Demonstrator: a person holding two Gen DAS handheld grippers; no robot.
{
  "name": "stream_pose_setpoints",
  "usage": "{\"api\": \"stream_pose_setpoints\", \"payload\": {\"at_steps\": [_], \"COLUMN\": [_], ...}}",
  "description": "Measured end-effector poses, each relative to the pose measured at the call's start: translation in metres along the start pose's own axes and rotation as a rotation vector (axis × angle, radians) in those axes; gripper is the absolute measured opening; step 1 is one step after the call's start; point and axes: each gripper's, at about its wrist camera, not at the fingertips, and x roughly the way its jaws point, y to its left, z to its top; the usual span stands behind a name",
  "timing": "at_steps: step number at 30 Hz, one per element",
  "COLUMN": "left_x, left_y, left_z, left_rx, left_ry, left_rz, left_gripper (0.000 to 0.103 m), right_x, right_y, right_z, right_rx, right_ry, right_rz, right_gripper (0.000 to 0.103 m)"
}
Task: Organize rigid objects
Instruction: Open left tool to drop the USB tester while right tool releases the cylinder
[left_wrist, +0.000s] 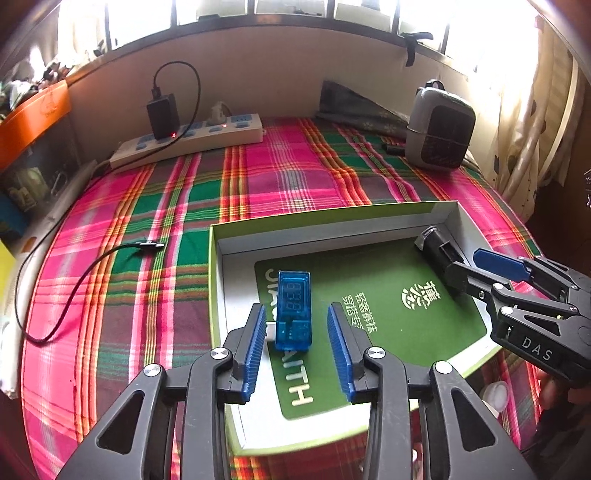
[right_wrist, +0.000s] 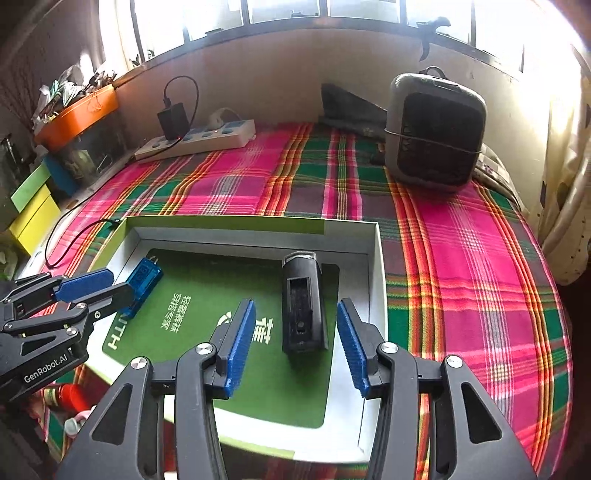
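A shallow white box (left_wrist: 332, 218) with a green card on its floor lies on the plaid cloth. A translucent blue USB meter (left_wrist: 293, 310) lies at the box's left side, between the pads of my left gripper (left_wrist: 297, 308); the jaws stand open with a gap on each side. A black oblong device (right_wrist: 303, 306) lies at the box's right side, between the blue pads of my right gripper (right_wrist: 295, 306), which is also open and clear of it. In the other views I see the right gripper (left_wrist: 469, 266) over the black device (left_wrist: 439, 254), and the left gripper (right_wrist: 123, 282) by the meter (right_wrist: 146, 275).
A power strip (left_wrist: 188, 142) with a black charger (left_wrist: 162, 114) lies at the back left; its cable (left_wrist: 74, 291) trails over the cloth. A grey box-shaped appliance (right_wrist: 436, 133) stands at the back right. An orange tray (right_wrist: 79, 114) and coloured boxes sit off the left edge.
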Motion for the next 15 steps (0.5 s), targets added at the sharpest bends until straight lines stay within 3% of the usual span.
{"api": "stream_pose_setpoints", "payload": {"at_steps": [15], "left_x": [-0.042], "left_y": [0.006], "left_z": [-0.025], "left_rx": [-0.023], "left_ry": [-0.057], "left_rz": [0.009], "left_gripper": [0.034], "right_x": [-0.037], "right_y": [0.005], "right_z": [-0.025], "right_rx": [0.033], "right_ry": [-0.038], "right_rz": [0.021], "right_gripper": [0.047]}}
